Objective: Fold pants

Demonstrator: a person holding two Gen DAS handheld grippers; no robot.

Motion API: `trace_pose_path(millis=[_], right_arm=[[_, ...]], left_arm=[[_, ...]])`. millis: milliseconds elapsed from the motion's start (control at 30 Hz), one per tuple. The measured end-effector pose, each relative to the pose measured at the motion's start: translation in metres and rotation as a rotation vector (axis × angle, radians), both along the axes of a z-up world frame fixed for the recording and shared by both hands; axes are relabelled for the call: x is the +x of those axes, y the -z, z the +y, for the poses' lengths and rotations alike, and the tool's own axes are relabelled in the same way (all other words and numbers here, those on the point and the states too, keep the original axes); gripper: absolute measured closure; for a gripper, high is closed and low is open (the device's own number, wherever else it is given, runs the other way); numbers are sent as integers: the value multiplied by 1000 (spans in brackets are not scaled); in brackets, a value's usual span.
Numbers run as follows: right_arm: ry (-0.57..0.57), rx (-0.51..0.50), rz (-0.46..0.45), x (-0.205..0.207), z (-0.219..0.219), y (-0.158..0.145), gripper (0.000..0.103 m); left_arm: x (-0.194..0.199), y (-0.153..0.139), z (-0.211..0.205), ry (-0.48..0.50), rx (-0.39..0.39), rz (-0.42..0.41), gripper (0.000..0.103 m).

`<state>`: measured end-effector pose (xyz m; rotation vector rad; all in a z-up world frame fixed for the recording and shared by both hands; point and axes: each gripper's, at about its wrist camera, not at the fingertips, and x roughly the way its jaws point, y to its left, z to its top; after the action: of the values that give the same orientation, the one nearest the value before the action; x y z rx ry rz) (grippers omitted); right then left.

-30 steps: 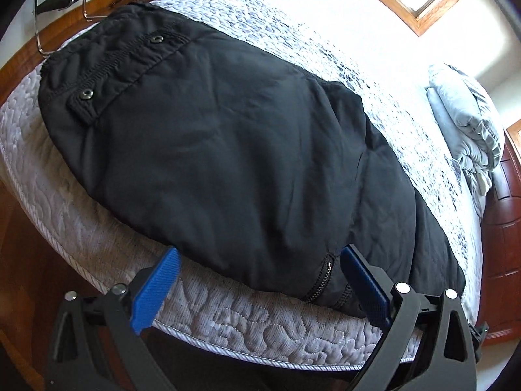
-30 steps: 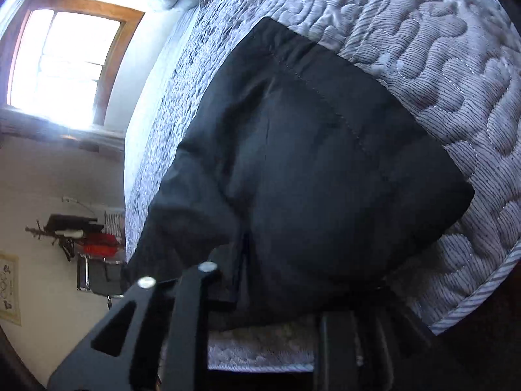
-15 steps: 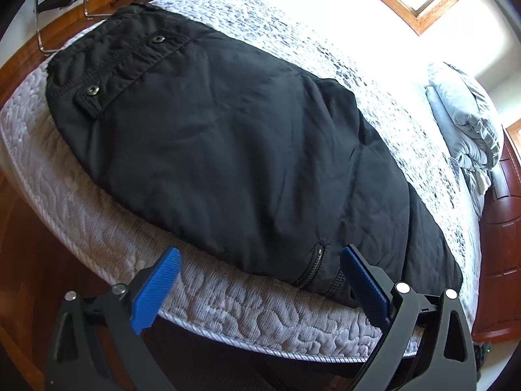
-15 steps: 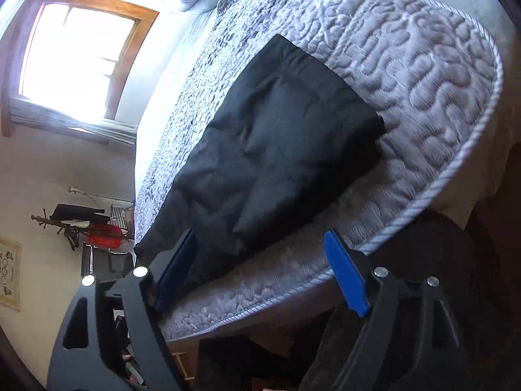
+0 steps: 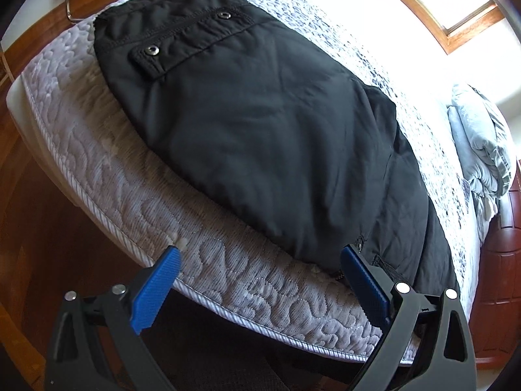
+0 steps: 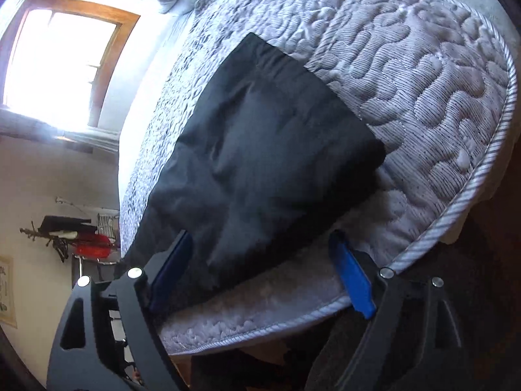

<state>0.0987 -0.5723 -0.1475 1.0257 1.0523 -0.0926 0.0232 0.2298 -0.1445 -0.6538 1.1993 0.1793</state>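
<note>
Both claws wide, empty: left claw (image 5: 260,260), right claw (image 6: 260,244) near black pants (image 5: 260,130) on mattress (image 5: 97,169).

No legible text, seemingly, anywhere.

Sunlit window (image 6: 58,65), quilted mattress (image 5: 130,189)

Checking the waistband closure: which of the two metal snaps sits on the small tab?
The nearer snap, on the small flap jutting below the waistband of the black pants. The farther snap sits in the band itself.
</note>
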Motion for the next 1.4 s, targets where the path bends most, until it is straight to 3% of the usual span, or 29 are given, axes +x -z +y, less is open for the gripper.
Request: trace_pose_path(millis=[100,167,200,233,333,400,633,767,933,1033,1200,1400], right_arm=[[10,5,3,6,-5,3,20],[7,-5,4,10,-7,2,30],[4,-18,2,12,-7,1,42],[4,-30,-5,14,-8,0,62],[10,-11,-38,19,-16,-2,88],[20,16,-69,21,-21,-4,91],[57,-41,-129,23,-42,-36,92],[121,-124,-58,15,-69,-35,92],[164,-154,28,10,-84,-21,92],[146,-222,24,18,-73,-34,92],[95,-356,-60,29,-42,-76,92],[-76,-494,-194,61,17,-131,92]], left_arm=[[3,4,-2,2,-1,7,4],[5,6,-5,1,1,10,4],[8,8,-8,1,1,12,4],[9,9,-9,0,1,13,4],[14,11,-16,1,0,14,4],[17,12,-21,6,-2,11,4],[31,15,-37,25,-16,-8,4],[40,19,-59,88,-28,-8,4],[44,25,-77,138,-46,2,4],[42,23,-79,131,-44,-2,4],[35,11,-66,89,-67,-40,4],[25,0,-55,60,-87,-74,4]])
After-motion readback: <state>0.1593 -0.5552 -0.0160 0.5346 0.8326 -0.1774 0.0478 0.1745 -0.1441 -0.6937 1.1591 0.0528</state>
